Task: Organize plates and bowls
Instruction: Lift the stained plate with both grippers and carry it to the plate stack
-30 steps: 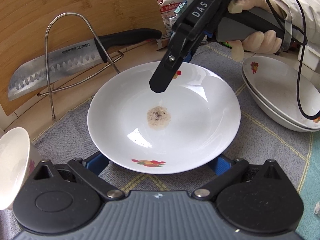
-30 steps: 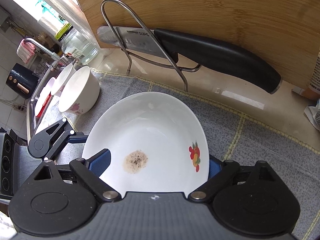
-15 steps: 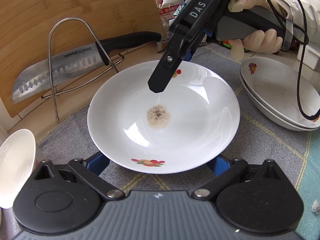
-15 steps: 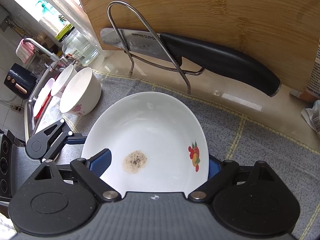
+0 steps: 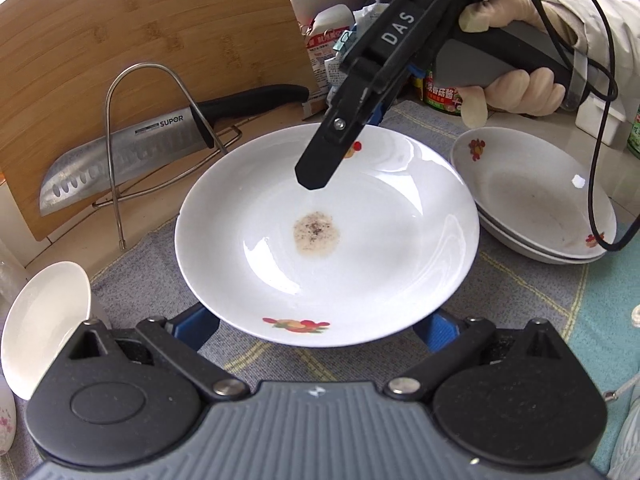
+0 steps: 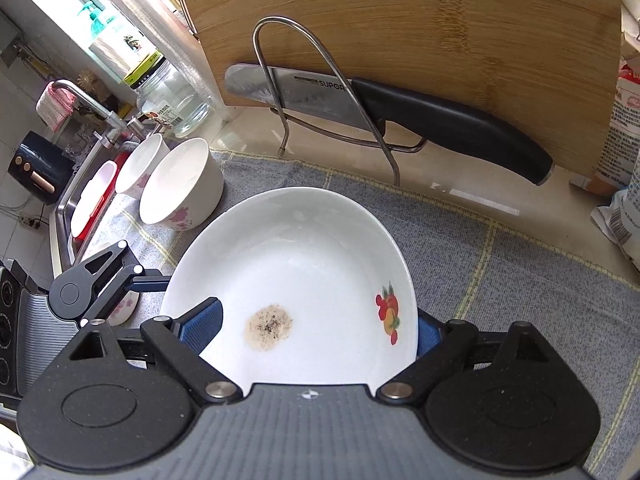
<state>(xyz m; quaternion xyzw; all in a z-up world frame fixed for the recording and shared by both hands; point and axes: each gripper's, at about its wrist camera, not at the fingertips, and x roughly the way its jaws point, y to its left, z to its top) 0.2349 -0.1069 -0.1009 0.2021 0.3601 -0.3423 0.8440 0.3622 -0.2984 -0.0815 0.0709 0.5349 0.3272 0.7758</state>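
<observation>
Holding the plate point(image 5: 360, 240) at two places, I have my left gripper point(image 5: 314, 330) set wide at the near rim. Its blue pads are tucked under the rim on either side and, as far as I can judge, pressing there. My right gripper point(image 6: 312, 328) is also wide and takes the far side. One pad lies over the inside of the dish and the other sits behind the rim.

The plate looks to be glazed ceramic: stiff, fairly heavy, slick, and likely to chip if it knocks anything. A small brown smear point(image 5: 316, 234) sits in the well, so I should keep it about level. The rim is the sensible hold. The pads only catch a curved, glossy slope there, so I judge a slip is possible if either hand tilts.

Below is a grey cloth point(image 5: 520, 300) over the surface. Close on my left stand the bowls point(image 6: 180, 184), with the sink point(image 6: 64, 216) behind them. On my right, just beside the plate, is a stack point(image 5: 532, 200) of like plates, the likely place for this one. Beyond are a wire rack point(image 5: 116, 140) with a knife point(image 5: 120, 152) through it and a board point(image 5: 140, 40) leaning behind. The way right over the cloth looks open. I judge the far side and the left are tighter.
</observation>
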